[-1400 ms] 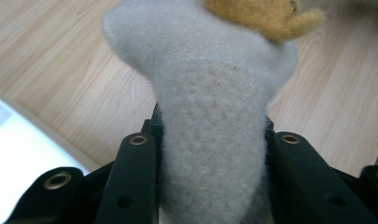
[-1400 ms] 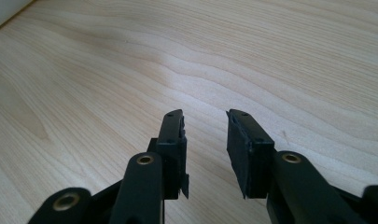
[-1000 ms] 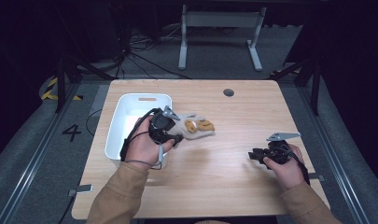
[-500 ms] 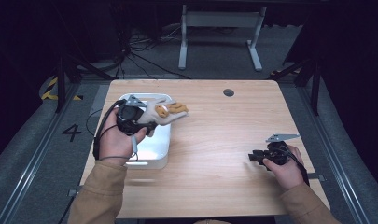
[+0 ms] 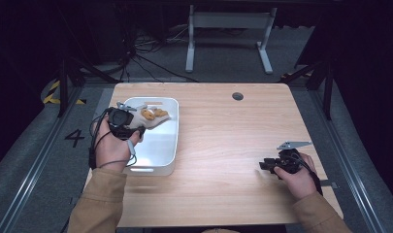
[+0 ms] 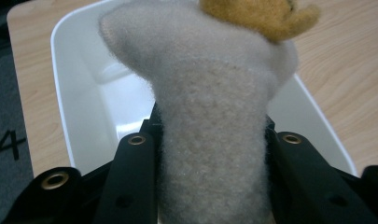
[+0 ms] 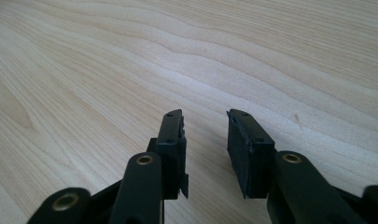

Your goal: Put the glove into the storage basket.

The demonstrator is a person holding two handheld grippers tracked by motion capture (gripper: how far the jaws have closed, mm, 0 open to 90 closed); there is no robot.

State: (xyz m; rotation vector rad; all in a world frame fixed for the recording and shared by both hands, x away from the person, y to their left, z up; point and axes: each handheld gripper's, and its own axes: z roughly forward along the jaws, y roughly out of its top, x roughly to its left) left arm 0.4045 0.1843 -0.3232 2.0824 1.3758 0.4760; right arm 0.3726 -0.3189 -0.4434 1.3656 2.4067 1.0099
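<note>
Two claws at work: from the high view, the left claw [image 5: 136, 127] carries a plush toy [image 5: 153, 115] over the white bin [image 5: 169, 141] near the bench's [image 5: 233, 160] far-left corner. Left gripper view: toy [image 6: 210, 140] clenched between both jaws, above the bin [image 6: 79, 88]. Right gripper view: right claw [image 7: 205, 140] released, empty over bare bench [image 7: 130, 60].

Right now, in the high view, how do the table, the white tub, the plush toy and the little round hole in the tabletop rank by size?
Largest to smallest, as they look:
1. table
2. white tub
3. plush toy, held over the tub by the left hand-held gripper
4. round hole
</note>
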